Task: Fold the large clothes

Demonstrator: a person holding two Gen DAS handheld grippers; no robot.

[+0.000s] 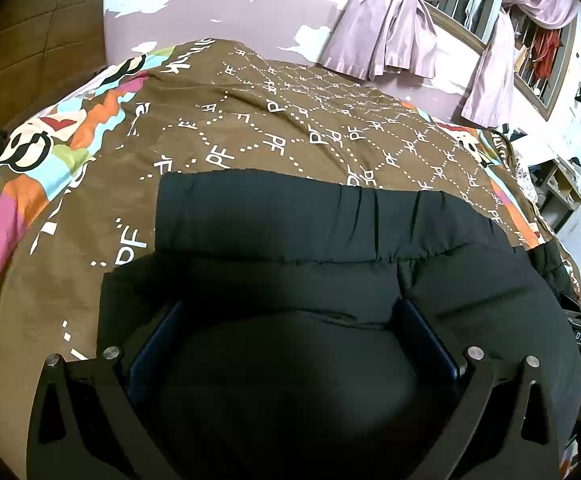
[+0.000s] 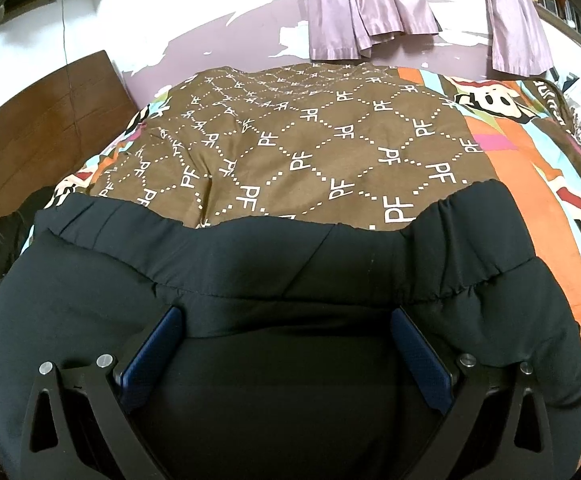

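Black padded jacket [image 2: 290,264] puffy, elastic hem gathered; lies on bedspread [image 2: 290,132]

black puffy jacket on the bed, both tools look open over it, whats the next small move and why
Probably close both tools on the black padded jacket. The left tool and right tool each sit open, fingers wide apart, with bulging fabric between them, so neither grips it. The elastic hem lies flat on the brown patterned bedspread, so folding needs a hold first.

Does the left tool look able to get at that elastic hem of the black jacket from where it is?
Probably yes: the left tool is open over the black jacket, and the elastic hem lies just ahead with nothing covering it.
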